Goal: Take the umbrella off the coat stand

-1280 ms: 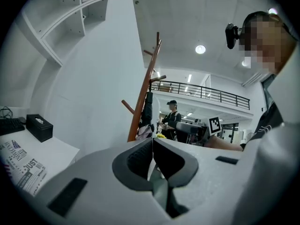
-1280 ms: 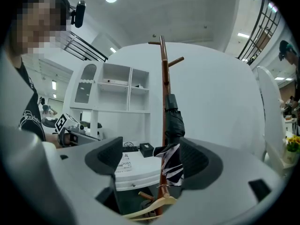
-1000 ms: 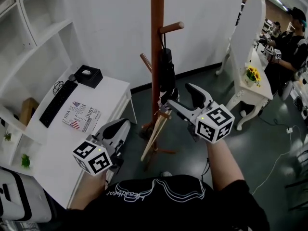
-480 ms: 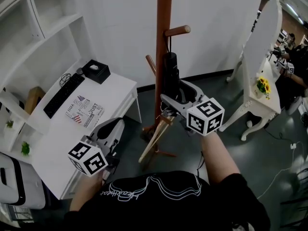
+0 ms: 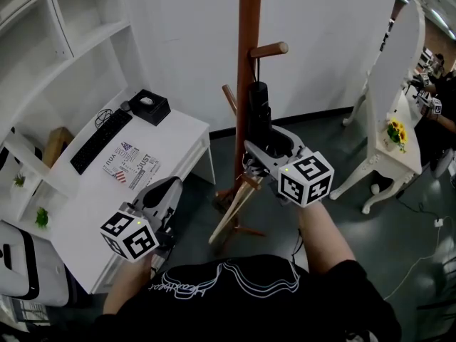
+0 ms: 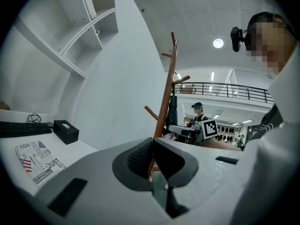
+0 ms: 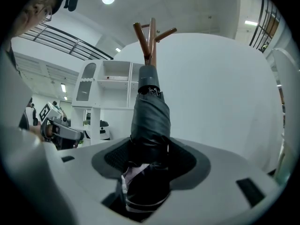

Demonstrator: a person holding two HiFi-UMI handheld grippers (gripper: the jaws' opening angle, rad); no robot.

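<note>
A folded black umbrella (image 5: 258, 116) hangs by a strap from a peg (image 5: 269, 50) of the brown wooden coat stand (image 5: 247, 63). My right gripper (image 5: 261, 145) is level at the umbrella's lower part. Its jaws are closing, and the pads touch the black fabric on both sides. In the right gripper view the umbrella (image 7: 150, 111) fills the gap of that gripper (image 7: 149, 159), with the stand's pegs (image 7: 151, 34) above. My left gripper (image 5: 168, 189) is shut and holds nothing, low at the left beside the desk. In the left gripper view its jaws meet (image 6: 152, 146), and the stand (image 6: 166, 102) rises beyond them.
A white desk (image 5: 182, 135) at the left carries a keyboard (image 5: 100, 141), a black tissue box (image 5: 149, 107) and a booklet (image 5: 132, 168). White shelves (image 5: 57, 34) stand behind it. A white dressing table (image 5: 385, 159) with yellow flowers (image 5: 395, 129) stands at the right.
My right gripper has moved in to the umbrella and its jaws have closed round it. The left gripper has stayed low by the desk.
</note>
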